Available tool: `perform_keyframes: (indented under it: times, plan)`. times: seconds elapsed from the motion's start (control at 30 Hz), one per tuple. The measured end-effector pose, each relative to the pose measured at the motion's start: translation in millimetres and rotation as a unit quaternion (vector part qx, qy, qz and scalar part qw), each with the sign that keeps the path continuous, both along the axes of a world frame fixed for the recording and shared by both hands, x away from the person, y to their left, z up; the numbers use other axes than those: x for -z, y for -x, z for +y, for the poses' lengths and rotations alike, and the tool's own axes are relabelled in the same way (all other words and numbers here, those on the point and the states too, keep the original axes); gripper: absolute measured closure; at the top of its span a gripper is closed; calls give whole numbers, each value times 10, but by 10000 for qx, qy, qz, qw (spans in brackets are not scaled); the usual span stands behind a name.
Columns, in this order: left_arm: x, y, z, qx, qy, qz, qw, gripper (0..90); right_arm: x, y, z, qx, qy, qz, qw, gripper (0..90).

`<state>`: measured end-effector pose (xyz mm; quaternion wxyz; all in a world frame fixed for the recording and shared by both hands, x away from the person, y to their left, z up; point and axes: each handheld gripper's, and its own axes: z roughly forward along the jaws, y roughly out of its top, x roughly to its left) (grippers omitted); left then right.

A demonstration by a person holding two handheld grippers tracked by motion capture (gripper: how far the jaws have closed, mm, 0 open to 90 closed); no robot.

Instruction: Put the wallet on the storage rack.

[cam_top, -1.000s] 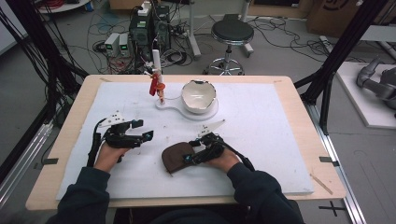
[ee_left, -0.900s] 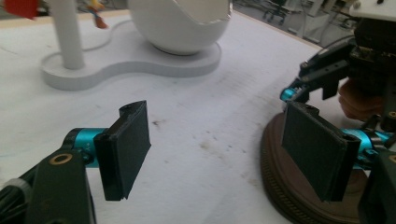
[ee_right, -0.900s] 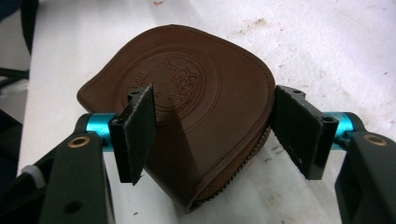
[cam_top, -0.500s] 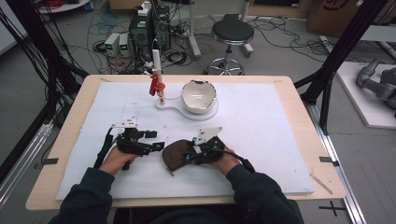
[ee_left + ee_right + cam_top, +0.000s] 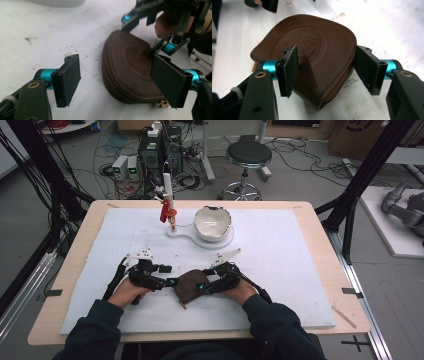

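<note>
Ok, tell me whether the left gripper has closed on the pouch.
No: the left gripper stands open, the brown pouch lying between its jaws.

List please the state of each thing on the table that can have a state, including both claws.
Brown leather pouch: zipped shut, lying flat on the white mat.
Left claw: open, jaws on either side of the pouch's zipper end, not clamped.
Right claw: open, one jaw above the pouch's face, the other beside its edge.
White bowl: upright on its white base, rim chipped.
</note>
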<state>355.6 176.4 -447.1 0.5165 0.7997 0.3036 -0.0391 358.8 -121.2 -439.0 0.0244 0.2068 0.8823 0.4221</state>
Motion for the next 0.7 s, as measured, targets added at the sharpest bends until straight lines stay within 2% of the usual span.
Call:
perform_keyframes:
  times: [0.07,0.1,0.17,0.2,0.23,0.27,0.3,0.33,0.4,0.43,0.5,0.53,0.57,0.63,0.7]
  plan:
    - [12,6,-24,50,-44,43,10000,242,-17,31,14,-120,92,-347,9993,379]
    - [38,7,-66,225,-165,93,9996,242,-26,49,19,-190,138,-487,9985,381]
    - [58,14,-121,381,-287,168,9987,248,-42,82,28,-279,215,-782,9963,386]
    - [58,14,-121,381,-287,168,9987,273,-42,82,28,-279,215,-782,9963,386]
    - [55,16,-136,440,-336,150,9984,273,-51,100,33,-329,262,-904,9950,389]
    - [57,18,-145,484,-283,181,9983,290,-55,113,43,-377,288,-1057,9933,395]
    - [57,21,-155,526,-308,149,9980,346,-62,140,57,-477,368,-1259,9902,409]
    - [51,23,-157,535,-380,118,9978,356,-60,142,63,-468,363,-1299,9898,410]
    - [45,32,-161,537,-378,62,9978,389,-52,119,54,-459,316,-1173,9915,405]
    - [30,47,-164,586,-427,-98,9973,409,-47,108,49,-421,284,-1079,9929,397]
    - [24,53,-166,595,-386,-101,9974,441,-34,76,40,-357,218,-891,9951,374]
    - [18,55,-166,595,-397,-119,9974,441,-34,76,40,-357,218,-891,9951,374]
    - [10,55,-163,586,-385,-161,9974,468,-12,26,20,-294,95,-550,9980,325]
    - [-21,77,-166,589,-333,-328,9972,488,24,-38,-8,-175,-62,-112,9998,292]
    - [-31,82,-167,589,-334,-384,9970,510,45,-79,-29,-203,-163,84,9996,279]
